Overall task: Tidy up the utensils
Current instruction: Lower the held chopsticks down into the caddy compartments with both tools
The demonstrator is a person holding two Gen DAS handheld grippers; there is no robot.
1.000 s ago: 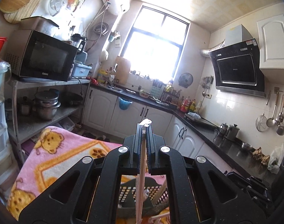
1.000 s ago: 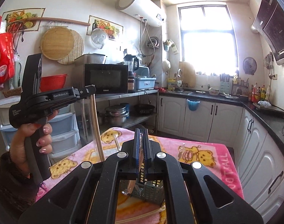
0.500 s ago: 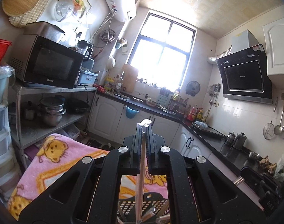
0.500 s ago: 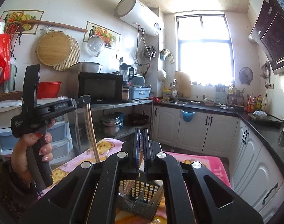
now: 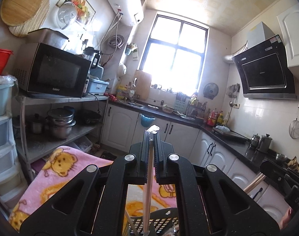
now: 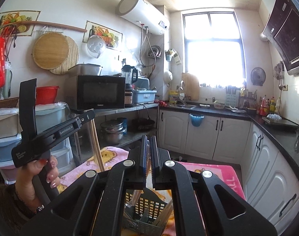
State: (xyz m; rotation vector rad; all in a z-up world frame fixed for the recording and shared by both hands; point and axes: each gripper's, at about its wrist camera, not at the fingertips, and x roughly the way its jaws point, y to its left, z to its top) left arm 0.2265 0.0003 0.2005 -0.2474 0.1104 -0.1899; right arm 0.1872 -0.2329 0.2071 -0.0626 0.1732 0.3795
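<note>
My left gripper (image 5: 151, 135) is shut on a thin wooden chopstick (image 5: 149, 179) that hangs straight down from its jaws. The chopstick's lower end is over a dark slotted utensil basket (image 5: 165, 219) on the pink blanket. In the right wrist view a hand holds this left gripper (image 6: 51, 133) at the left, its chopstick (image 6: 96, 147) pointing down. My right gripper (image 6: 148, 137) is shut on a brown-handled utensil (image 6: 136, 194), which slants down into the basket (image 6: 149, 208). Several other utensils stand inside the basket.
A pink cartoon blanket (image 5: 57, 177) covers the table. A metal rack (image 5: 57, 98) with a microwave and pots stands to the left, beside plastic drawers (image 6: 4, 137). White cabinets under a black counter (image 6: 208, 112) run along the back and right.
Both grippers have drifted across the table with their utensils, and the basket now lies right beneath the right gripper. Neither grip has changed.
</note>
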